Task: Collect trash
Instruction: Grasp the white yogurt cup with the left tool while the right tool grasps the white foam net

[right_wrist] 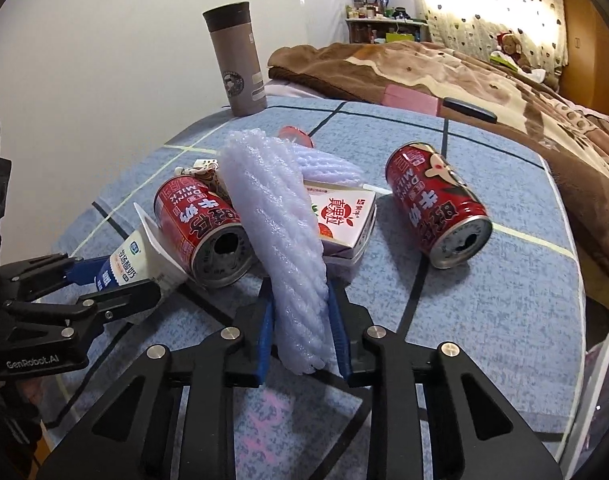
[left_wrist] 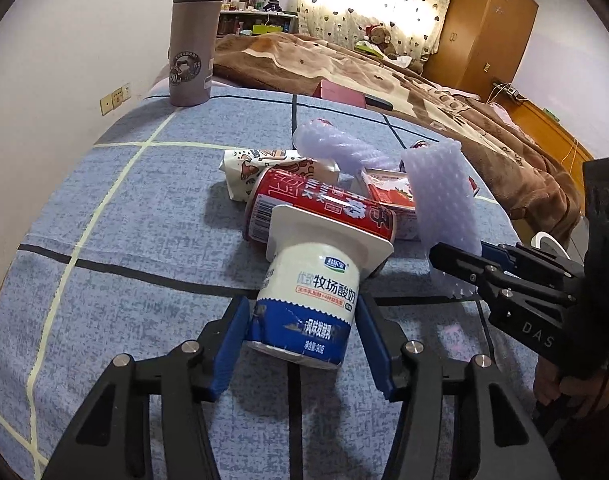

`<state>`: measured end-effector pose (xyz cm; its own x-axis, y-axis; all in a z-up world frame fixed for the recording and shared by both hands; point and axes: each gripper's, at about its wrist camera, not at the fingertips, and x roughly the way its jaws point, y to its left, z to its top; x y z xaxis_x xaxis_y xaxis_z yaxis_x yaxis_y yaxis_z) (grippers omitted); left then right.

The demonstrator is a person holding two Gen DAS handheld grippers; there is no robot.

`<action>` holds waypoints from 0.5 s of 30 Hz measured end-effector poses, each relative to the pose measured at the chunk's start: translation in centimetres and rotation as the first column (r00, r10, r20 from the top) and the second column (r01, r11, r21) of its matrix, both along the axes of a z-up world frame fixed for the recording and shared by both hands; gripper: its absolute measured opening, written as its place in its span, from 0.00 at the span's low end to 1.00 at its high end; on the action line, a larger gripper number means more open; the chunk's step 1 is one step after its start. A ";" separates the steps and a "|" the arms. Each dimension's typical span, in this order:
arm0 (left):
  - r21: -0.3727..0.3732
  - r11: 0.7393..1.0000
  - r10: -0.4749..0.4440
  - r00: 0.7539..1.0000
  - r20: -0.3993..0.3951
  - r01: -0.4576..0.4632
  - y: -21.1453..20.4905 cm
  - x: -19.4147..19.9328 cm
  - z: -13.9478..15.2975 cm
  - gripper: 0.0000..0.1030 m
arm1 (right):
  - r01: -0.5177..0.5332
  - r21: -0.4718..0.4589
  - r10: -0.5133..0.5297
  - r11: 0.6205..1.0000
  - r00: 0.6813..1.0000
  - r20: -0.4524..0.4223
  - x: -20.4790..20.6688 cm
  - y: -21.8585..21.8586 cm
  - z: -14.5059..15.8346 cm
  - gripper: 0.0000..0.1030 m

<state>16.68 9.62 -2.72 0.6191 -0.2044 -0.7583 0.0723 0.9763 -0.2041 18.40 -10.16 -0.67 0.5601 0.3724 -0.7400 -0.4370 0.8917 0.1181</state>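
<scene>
On the blue bedsheet (left_wrist: 104, 208), left gripper (left_wrist: 302, 332) clamps the yogurt cup (left_wrist: 308, 300); right gripper (right_wrist: 302, 328) squeezes the foam net (right_wrist: 280, 248).

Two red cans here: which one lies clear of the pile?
The red can on the right lies alone; the other red can sits against the yogurt cup and foam net.

From your right wrist: the tumbler (right_wrist: 237, 60) stands at twelve o'clock behind the trash; one can (right_wrist: 438, 204) lies at two o'clock, apart; the carton (right_wrist: 344, 220) lies between it and the other can (right_wrist: 202, 226).
</scene>
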 end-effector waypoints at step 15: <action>0.016 1.000 -0.014 0.998 0.053 0.013 -1.4 -1.0 1.2 0.55 | 0.095 0.057 -0.096 0.994 0.995 0.014 -1.1 -2.4 1.0 0.24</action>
